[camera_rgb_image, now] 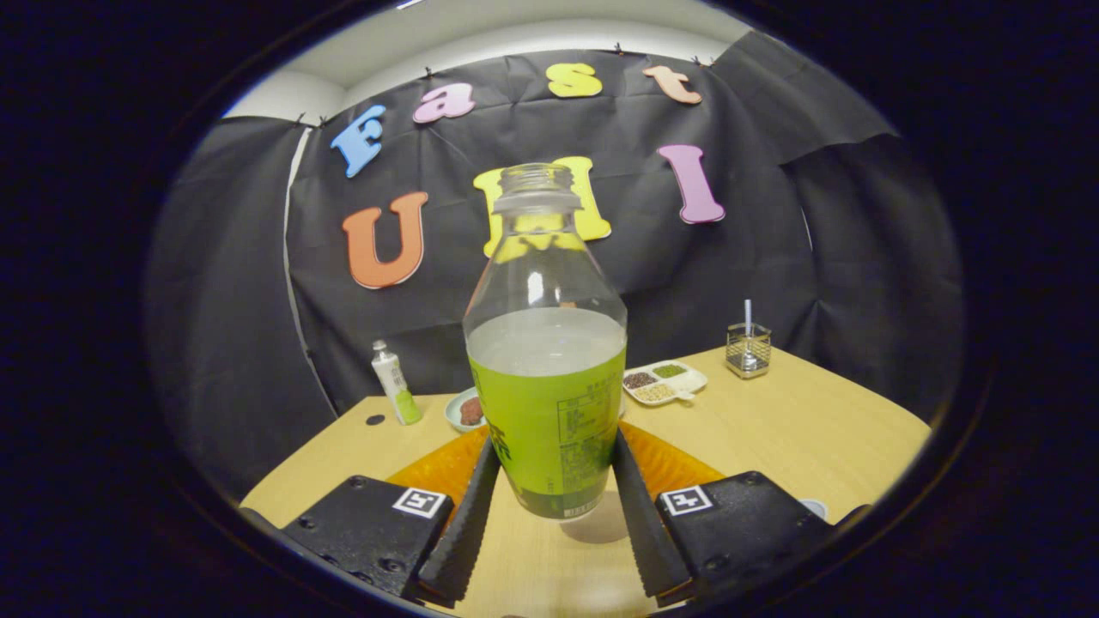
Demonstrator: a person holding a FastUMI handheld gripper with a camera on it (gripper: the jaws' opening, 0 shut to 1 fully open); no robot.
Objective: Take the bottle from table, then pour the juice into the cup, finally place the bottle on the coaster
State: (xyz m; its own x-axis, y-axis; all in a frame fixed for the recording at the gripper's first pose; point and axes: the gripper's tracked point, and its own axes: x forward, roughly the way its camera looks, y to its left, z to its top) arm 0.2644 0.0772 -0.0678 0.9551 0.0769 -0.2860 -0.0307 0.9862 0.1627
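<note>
Between my fingers: bottle (546,403), jaws pinching it at both sides of its green label. Gripper (549,524) holds it low on body. Bottle upright, long axis vertical, open mouth up, no cap. Base seems just clear of table (773,429), shadow beneath. Orange coaster (438,468) behind it, showing past both fingers. Juice about half full. I judge lift under way: keep grip firm, raise straight, no tilt until over cup. Cup's place I cannot tell.

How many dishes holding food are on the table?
2: a small round dish left of the bottle, and a divided tray right of it. The bottle, clamped between the fingers, may hide others.
</note>
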